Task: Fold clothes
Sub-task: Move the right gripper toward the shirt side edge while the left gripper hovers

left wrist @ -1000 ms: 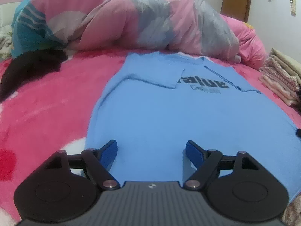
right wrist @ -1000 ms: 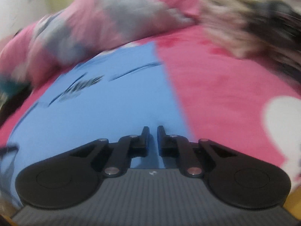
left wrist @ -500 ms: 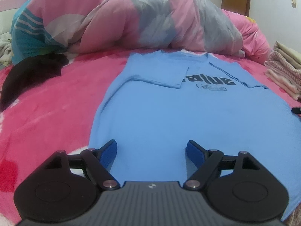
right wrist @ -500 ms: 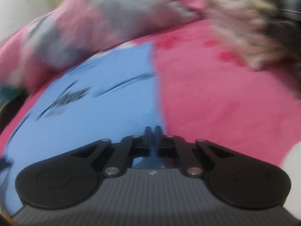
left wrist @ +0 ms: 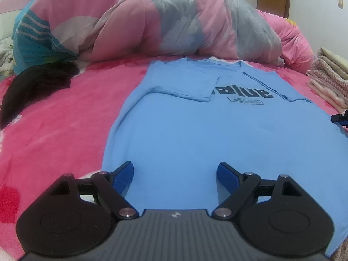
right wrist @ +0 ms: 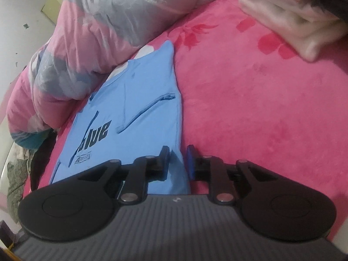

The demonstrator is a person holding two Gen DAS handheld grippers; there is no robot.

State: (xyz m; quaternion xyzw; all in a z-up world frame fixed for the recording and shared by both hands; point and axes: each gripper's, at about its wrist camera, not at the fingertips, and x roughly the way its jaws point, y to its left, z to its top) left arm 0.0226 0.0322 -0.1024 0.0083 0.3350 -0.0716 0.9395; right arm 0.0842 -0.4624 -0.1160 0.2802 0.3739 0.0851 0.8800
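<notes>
The blue tee (left wrist: 217, 130) lay flat mid-bed, collar toward the heaped duvet (left wrist: 152, 21) at the bed's far edge, both sleeves folded in. Light, limp cotton, sure to sag and drag; best pinched at a side edge or hem corner. Left tongs (left wrist: 175, 173) stood spread wide above the hem, empty. Right tongs (right wrist: 177, 159) had just been parting, a narrow gap straddling the tee's side edge.

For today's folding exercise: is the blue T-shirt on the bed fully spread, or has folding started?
Started. The blue T-shirt lies flat on the pink blanket, but both sleeves are folded in over the chest; the body is unfolded.
</notes>
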